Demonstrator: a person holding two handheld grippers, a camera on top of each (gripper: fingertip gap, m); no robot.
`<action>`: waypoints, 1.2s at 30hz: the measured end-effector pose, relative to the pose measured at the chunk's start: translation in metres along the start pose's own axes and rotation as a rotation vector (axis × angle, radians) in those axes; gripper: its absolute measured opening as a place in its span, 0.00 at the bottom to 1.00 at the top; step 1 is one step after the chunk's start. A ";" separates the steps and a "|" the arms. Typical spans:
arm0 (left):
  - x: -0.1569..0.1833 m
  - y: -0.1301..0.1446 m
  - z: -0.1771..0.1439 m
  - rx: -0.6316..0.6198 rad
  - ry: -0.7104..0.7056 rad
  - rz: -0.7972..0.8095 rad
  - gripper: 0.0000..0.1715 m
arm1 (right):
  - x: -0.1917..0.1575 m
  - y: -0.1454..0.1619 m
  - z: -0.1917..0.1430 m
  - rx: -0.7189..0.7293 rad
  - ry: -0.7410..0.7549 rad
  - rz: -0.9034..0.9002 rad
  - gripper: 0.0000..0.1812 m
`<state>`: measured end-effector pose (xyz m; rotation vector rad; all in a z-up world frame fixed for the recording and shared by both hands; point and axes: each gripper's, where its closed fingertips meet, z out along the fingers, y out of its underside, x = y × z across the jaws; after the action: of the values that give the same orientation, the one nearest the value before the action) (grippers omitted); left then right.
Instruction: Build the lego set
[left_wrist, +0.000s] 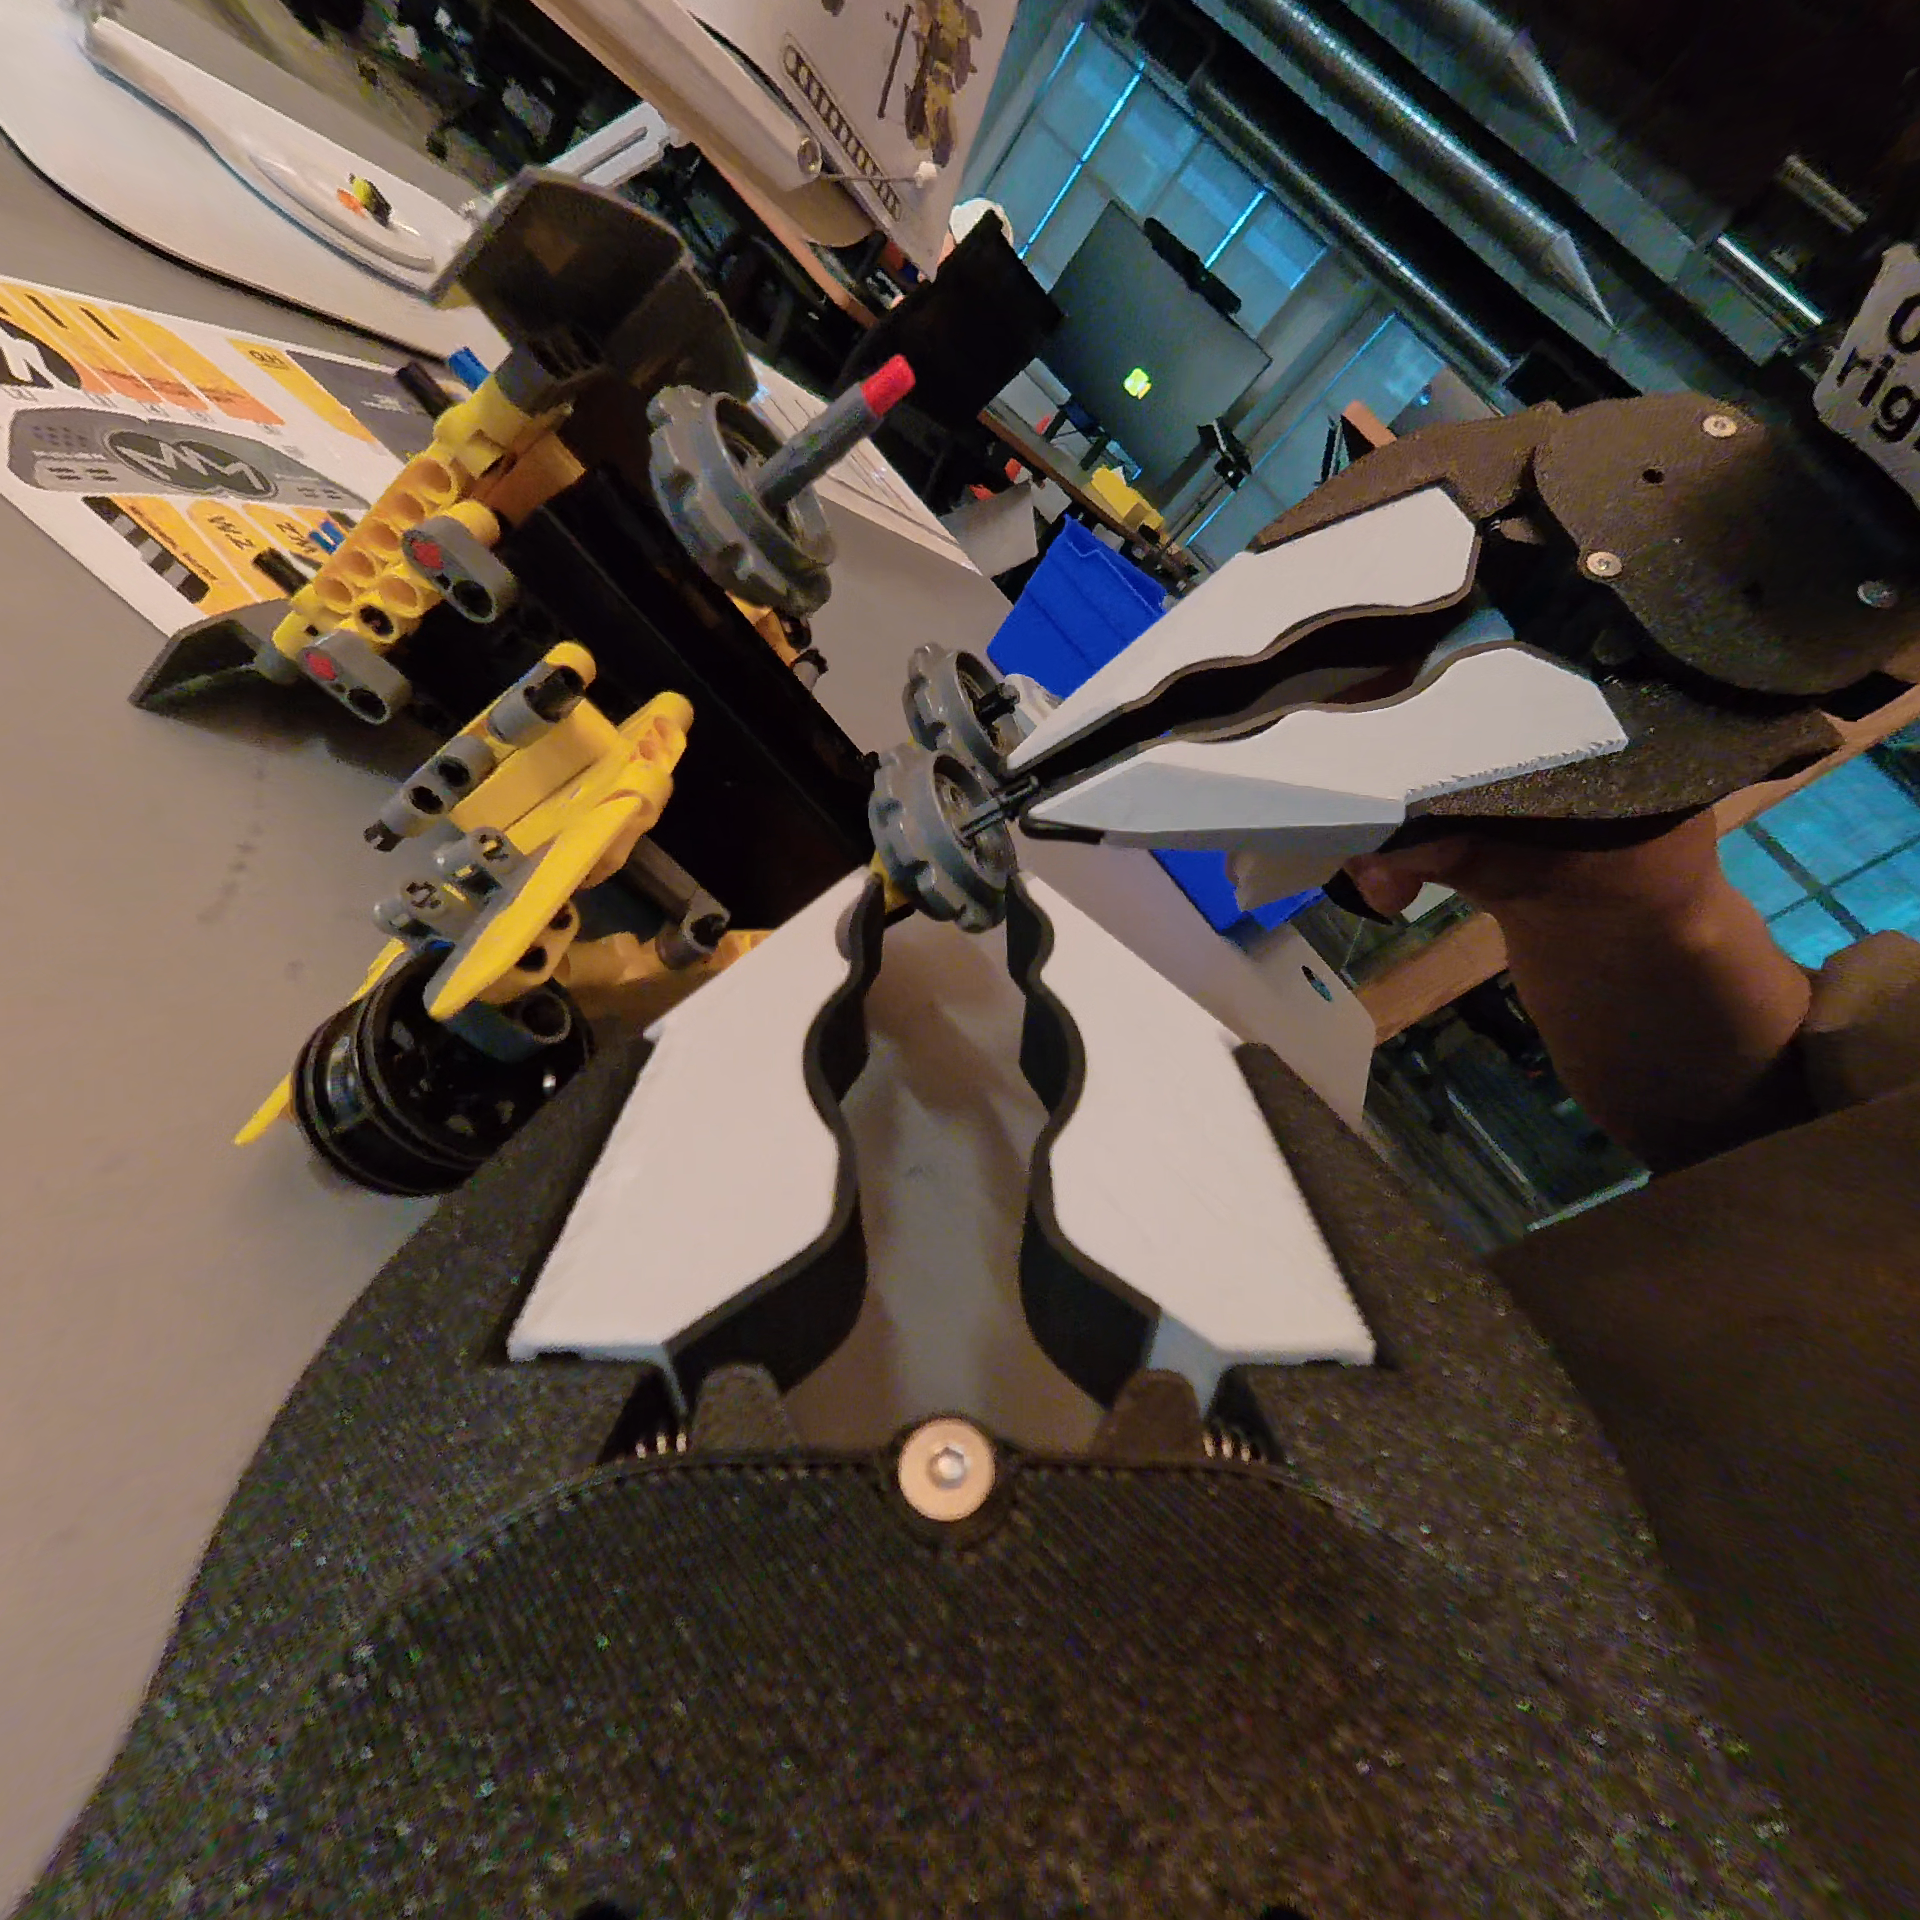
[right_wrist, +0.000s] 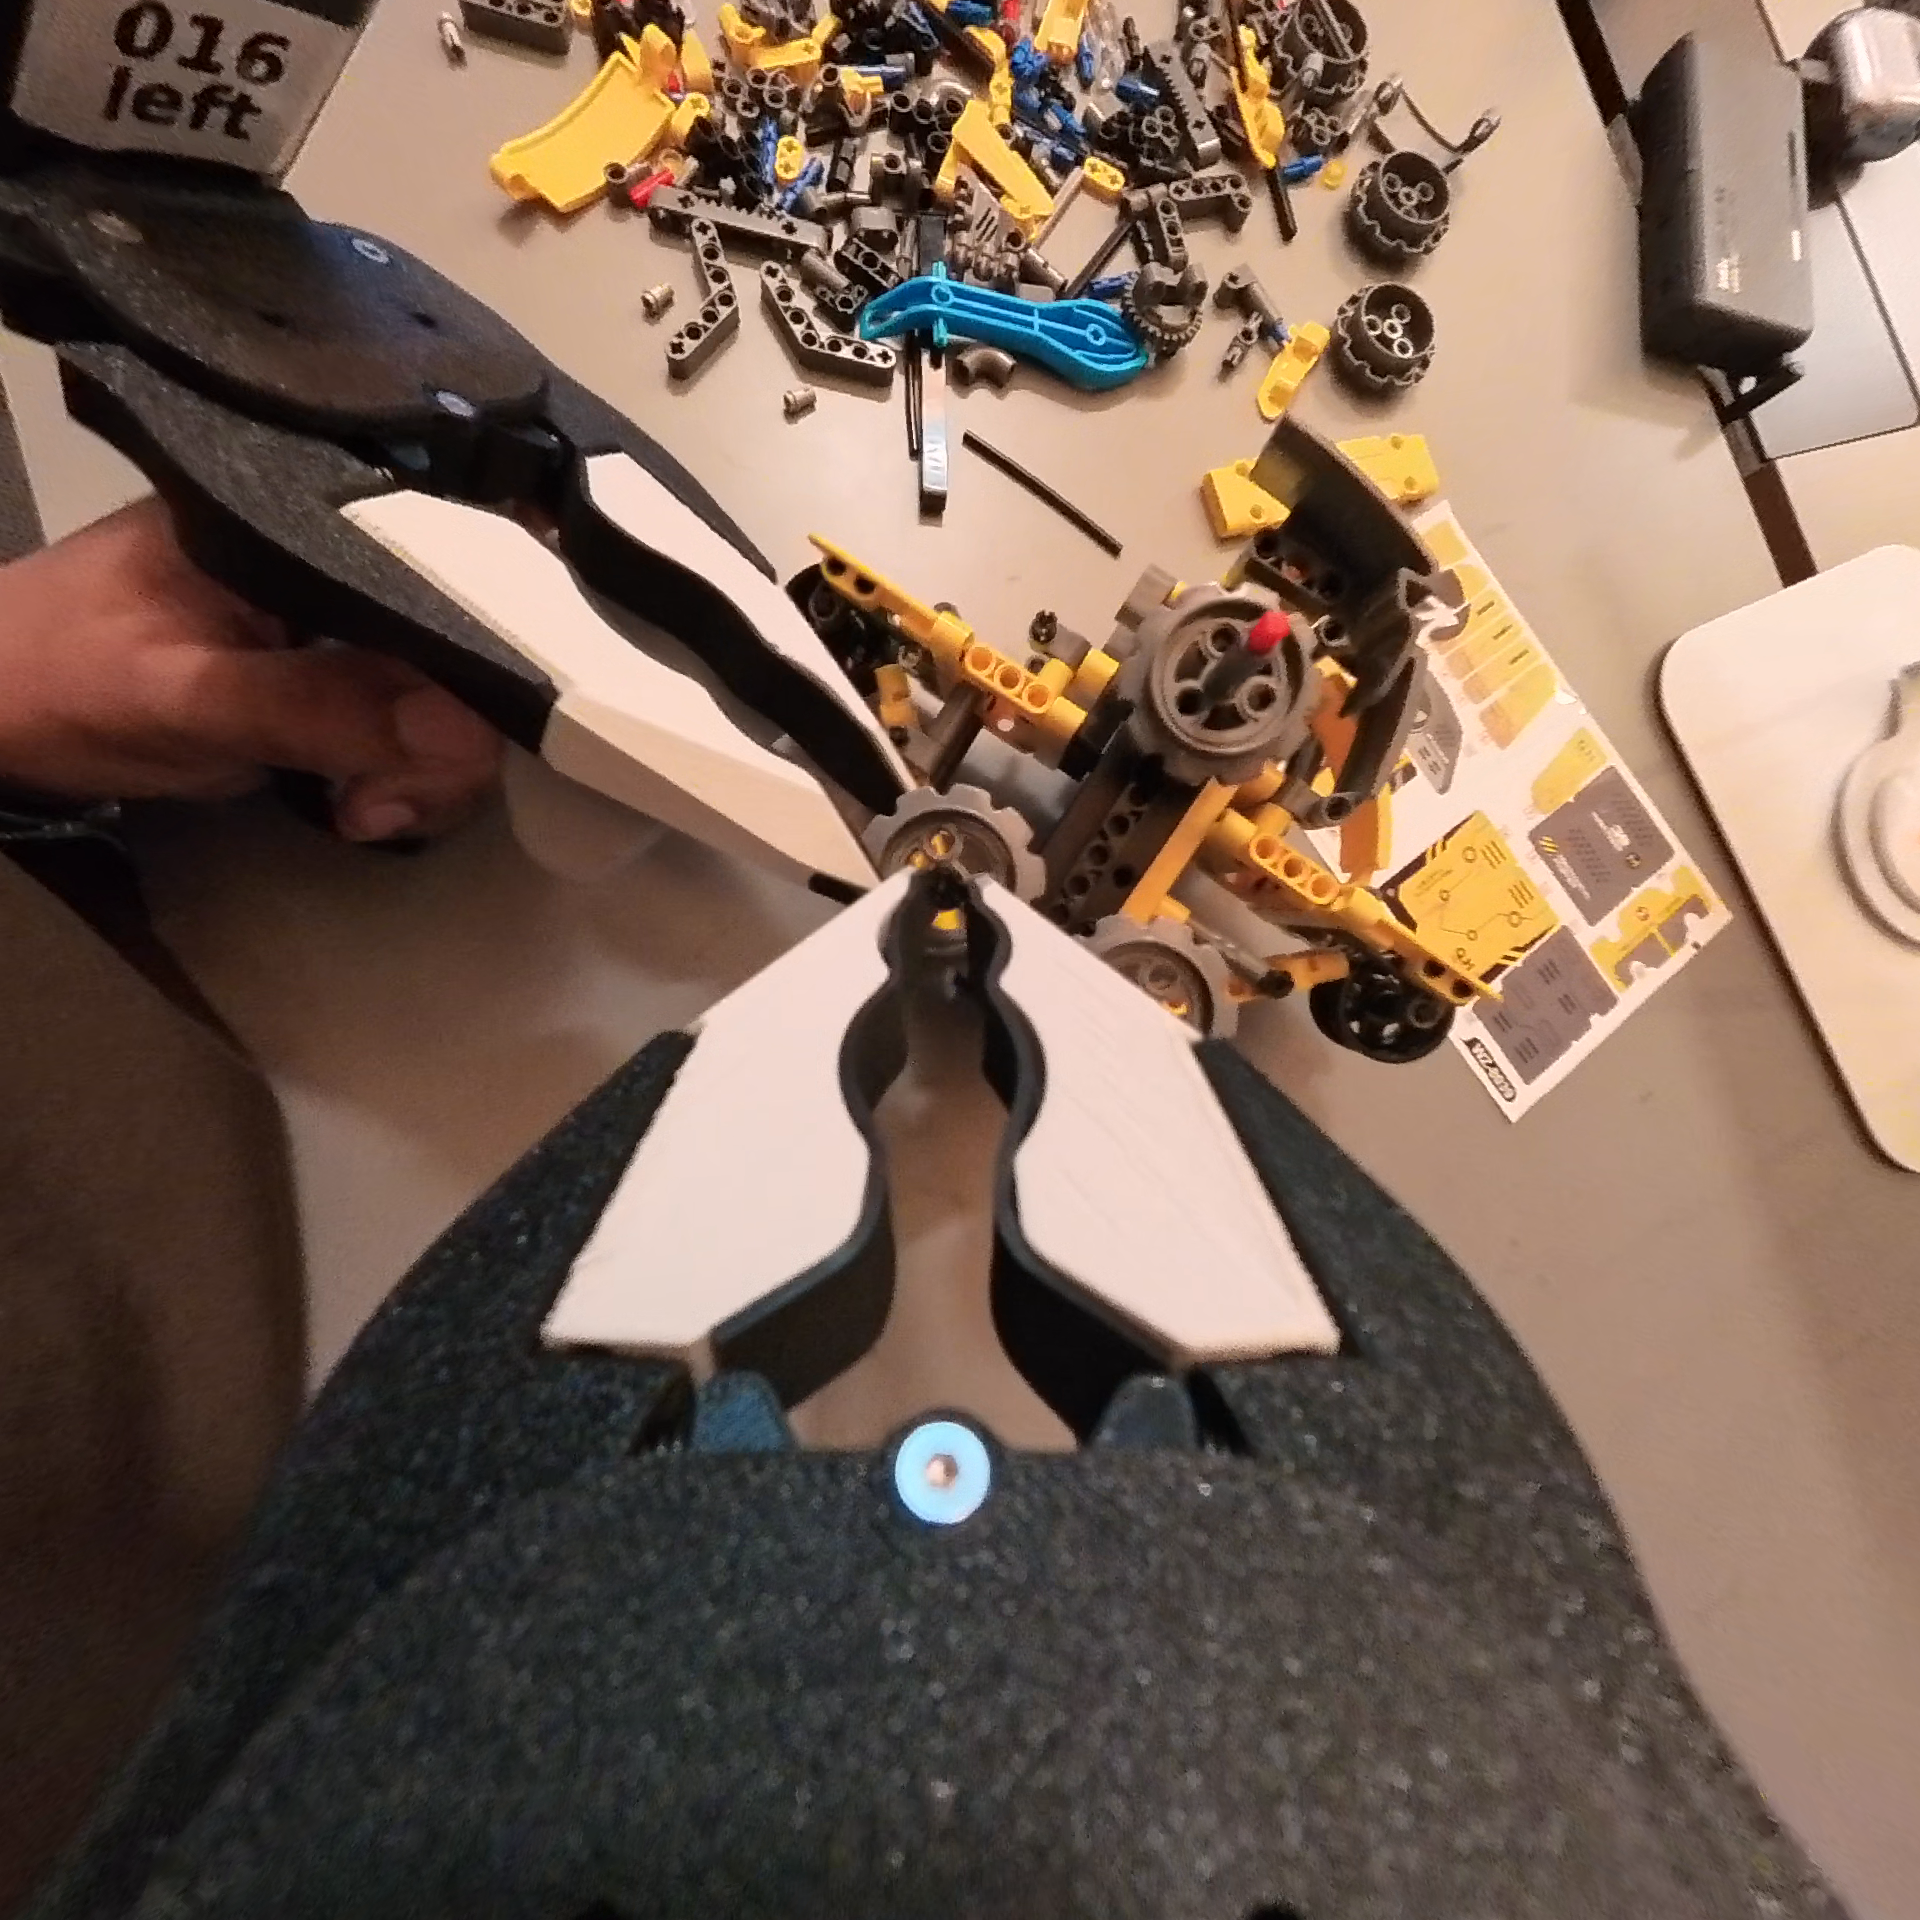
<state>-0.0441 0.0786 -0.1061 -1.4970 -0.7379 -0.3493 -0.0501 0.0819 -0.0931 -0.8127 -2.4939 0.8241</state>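
A yellow and black brick-built vehicle (right_wrist: 1195, 821) rests tilted on the grey table (right_wrist: 520, 987); it also shows in the left wrist view (left_wrist: 540, 665). My left gripper (left_wrist: 942, 899) is closed around a grey toothed wheel (left_wrist: 940, 836) on the vehicle's near end. It enters the right wrist view from the upper left (right_wrist: 885, 840), at the same wheel (right_wrist: 940, 842). My right gripper (right_wrist: 940, 883) is shut on a small black pin (right_wrist: 940, 920) at that wheel's hub; the left wrist view shows it coming in from the right (left_wrist: 1023, 805). Another grey wheel carries a red-tipped axle (right_wrist: 1262, 634).
A pile of loose bricks (right_wrist: 987, 156) and a blue tool (right_wrist: 997, 322) lie beyond the vehicle. A sticker sheet (right_wrist: 1538, 883) lies under its far side. A white tray (right_wrist: 1808, 831) and a black box (right_wrist: 1714, 208) stand at the right. A hand (right_wrist: 208, 707) holds the left gripper. My left and right fingertips are right by each other.
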 end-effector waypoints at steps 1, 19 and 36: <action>0.000 0.001 0.000 -0.003 0.002 -0.005 0.11 | 0.001 0.000 0.000 0.003 -0.001 0.004 0.03; 0.000 0.001 0.001 -0.011 0.025 -0.038 0.09 | 0.002 0.001 0.001 -0.175 0.005 -0.131 0.03; -0.002 0.003 0.003 -0.022 0.008 -0.026 0.08 | 0.003 0.001 0.003 -0.391 -0.004 -0.459 0.03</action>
<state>-0.0444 0.0815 -0.1093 -1.5070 -0.7501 -0.3834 -0.0535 0.0831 -0.0956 -0.3152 -2.7248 0.1846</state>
